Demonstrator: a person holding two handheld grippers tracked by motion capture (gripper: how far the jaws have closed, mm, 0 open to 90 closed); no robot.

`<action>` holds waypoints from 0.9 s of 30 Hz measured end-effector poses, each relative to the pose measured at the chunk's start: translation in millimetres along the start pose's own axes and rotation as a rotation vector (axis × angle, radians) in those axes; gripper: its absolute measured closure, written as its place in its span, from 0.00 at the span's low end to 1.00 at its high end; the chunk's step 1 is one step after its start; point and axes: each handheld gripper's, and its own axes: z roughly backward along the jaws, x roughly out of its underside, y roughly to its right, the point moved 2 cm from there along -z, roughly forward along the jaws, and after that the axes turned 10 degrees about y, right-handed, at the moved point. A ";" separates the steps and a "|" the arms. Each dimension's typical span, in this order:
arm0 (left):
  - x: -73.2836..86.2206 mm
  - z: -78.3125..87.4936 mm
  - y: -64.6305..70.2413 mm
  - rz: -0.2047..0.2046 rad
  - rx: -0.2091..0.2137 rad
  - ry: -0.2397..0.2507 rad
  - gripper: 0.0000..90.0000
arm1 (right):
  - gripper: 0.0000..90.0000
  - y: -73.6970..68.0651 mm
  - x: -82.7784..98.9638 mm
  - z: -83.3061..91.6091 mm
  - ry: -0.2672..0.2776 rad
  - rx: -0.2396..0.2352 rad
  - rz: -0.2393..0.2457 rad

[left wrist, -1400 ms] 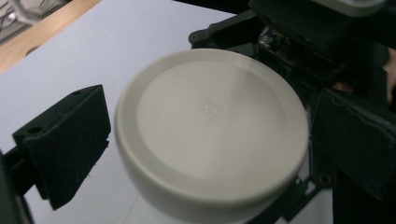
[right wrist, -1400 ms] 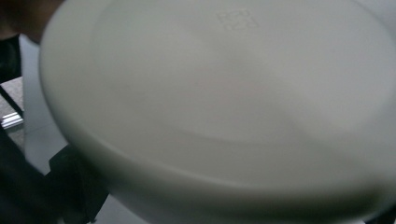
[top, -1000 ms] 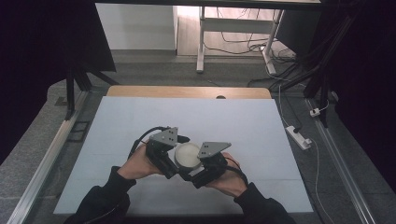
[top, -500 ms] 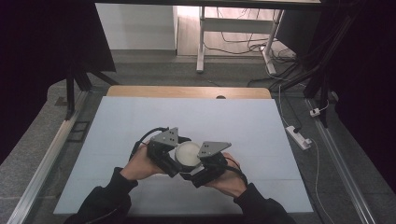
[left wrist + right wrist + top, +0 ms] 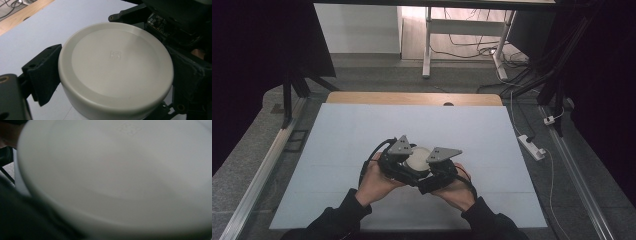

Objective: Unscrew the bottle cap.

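The left tongs (image 5: 404,162) and the right tongs (image 5: 437,167) meet nose to nose over the near middle of the table (image 5: 347,135), each held in one of the person's hands, the left hand (image 5: 374,182) and the right hand (image 5: 457,192), with dark sleeves behind them. Between the two tongs sits a round white container (image 5: 418,157), its flat top up.

In the left gripper view the left tongs are clamped on the round white container (image 5: 115,70): one black jaw presses its side wall at the left, the other hugs it at the right. The lid is smooth, with a raised rim band and a small embossed square mark at its centre. Just beyond the container, the body of the right tongs (image 5: 175,22) shows dark, with a bit of circuit board.

In the right gripper view the container (image 5: 120,177) is so close that it blurs; I cannot tell whether the right tongs are closed on it or merely against it.

Outward from the tongs, the table is covered by a pale blue-grey sheet, with a strip of bare wood (image 5: 412,98) at its far edge. Well beyond the right tongs, off the table, a white power strip (image 5: 532,146) lies on the grey floor. Farther still stand white desk legs (image 5: 427,45) and loose cables.
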 end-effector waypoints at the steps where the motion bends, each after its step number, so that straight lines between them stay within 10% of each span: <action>1: -0.1 -0.7 -0.3 -0.008 0.011 -0.009 0.06 | 0.08 -0.2 0.0 0.2 0.001 -0.003 0.002; 9: -5.6 18.8 -13.2 -0.098 0.168 -0.006 0.00 | 0.08 -4.2 -2.8 3.4 0.021 -0.059 0.029; 15: -0.1 25.9 -18.9 -0.149 0.370 0.009 0.01 | 0.08 -11.7 -4.5 4.3 0.036 -0.142 0.067; 21: 2.8 24.4 -17.5 -0.176 0.411 0.005 0.08 | 0.08 -20.9 -5.0 3.5 0.035 -0.201 0.099; 27: 3.3 21.6 -17.2 -0.155 0.356 0.024 0.09 | 0.08 -17.2 -4.8 3.5 0.030 -0.158 0.088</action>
